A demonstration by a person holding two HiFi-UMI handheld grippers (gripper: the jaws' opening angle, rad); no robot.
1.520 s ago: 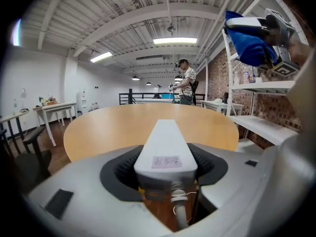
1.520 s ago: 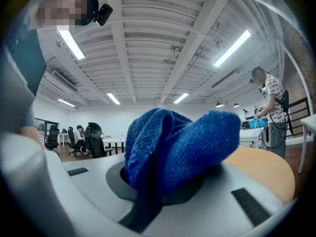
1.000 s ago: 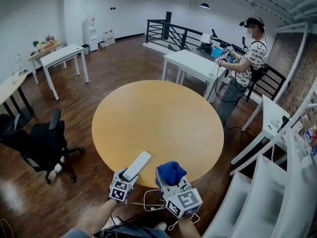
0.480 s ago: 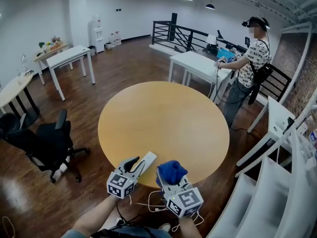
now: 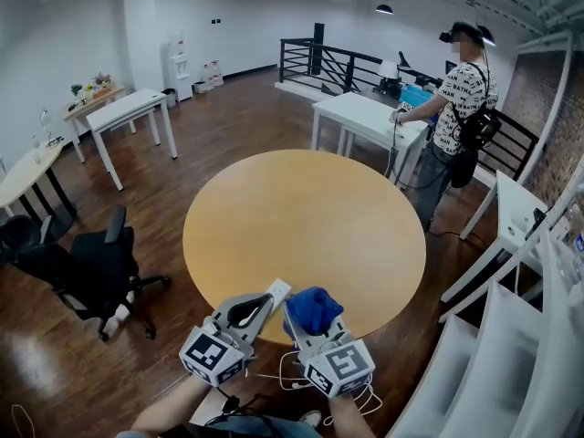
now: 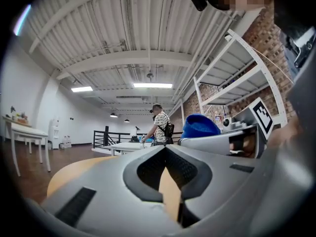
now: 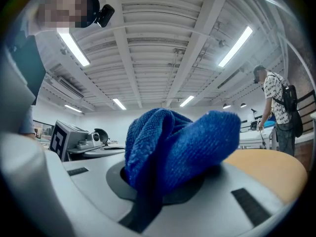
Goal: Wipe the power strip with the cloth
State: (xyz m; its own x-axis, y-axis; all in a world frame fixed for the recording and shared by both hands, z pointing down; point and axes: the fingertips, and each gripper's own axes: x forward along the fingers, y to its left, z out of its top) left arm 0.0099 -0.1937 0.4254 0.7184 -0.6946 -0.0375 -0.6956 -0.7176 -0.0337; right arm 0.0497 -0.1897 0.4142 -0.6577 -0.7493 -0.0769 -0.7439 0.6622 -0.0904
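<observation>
Bright ceiling strip lights (image 7: pixel 75 48); fisheye warp, dark corners

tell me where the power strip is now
In the head view the power strip lies at the round table's near edge, just left of the blue cloth, partly hidden behind the left gripper.
</observation>
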